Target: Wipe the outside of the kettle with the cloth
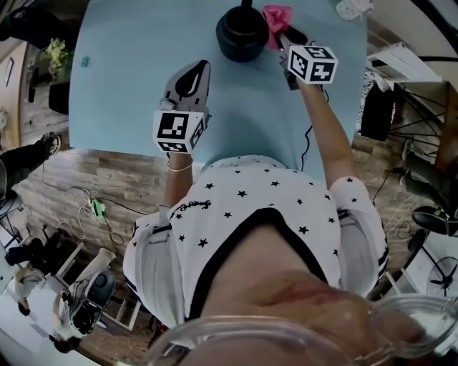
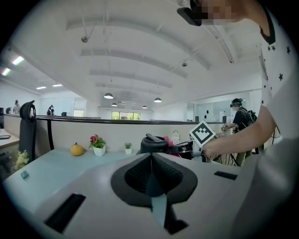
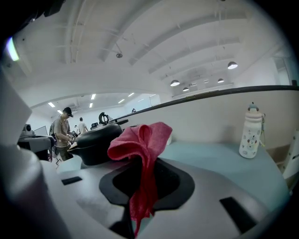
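Cloth (image 1: 277, 16) just right of kettle (image 1: 242, 32)

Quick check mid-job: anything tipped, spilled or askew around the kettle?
Nothing stands out. The kettle stands upright on the table, with no spill visible. The pink cloth is pinched in the right gripper, beside the kettle. The left gripper is shut and empty.

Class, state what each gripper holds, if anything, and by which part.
The right gripper pinches the pink-red cloth by a gathered strip, the bulk bunched above the jaws. The left gripper holds nothing, jaws together.
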